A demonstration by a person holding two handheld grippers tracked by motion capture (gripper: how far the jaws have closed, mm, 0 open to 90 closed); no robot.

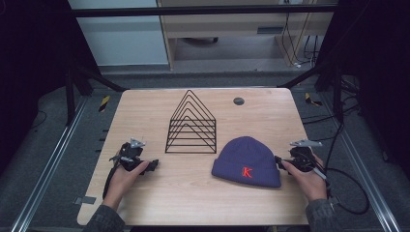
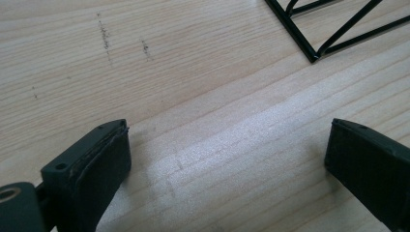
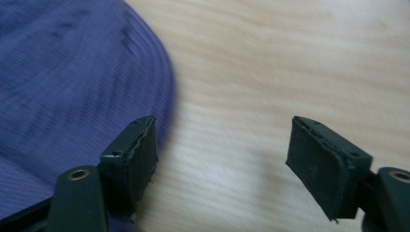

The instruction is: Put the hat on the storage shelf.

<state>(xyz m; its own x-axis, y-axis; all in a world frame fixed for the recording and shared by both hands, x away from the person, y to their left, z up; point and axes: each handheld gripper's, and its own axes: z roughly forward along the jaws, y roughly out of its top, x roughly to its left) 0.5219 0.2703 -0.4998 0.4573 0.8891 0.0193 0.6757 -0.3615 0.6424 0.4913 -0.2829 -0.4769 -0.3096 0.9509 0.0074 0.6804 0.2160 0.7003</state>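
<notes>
Nearest, at the table's front edge: two forearms in grey sleeves, each hand gripping a black two-jaw tool.

Left gripper: held low over the pale wood-grain table, left of centre. Jaws spread wide in the left gripper view, bare wood between them, nothing held.

Right gripper: at the table's right side, just beside the hat. Jaws wide apart in the right gripper view; one jaw sits over the hat's edge, the other over bare wood. Nothing clamped.

Purple ribbed knit beanie with a red letter K on its cuff: lying flat, front right of centre; its rounded edge appears in the right gripper view.

Black wire rack of nested triangular frames: standing upright mid-table, behind and left of the beanie, apart from it. One corner appears in the left gripper view.

Small dark round disc: near the far edge.
</notes>
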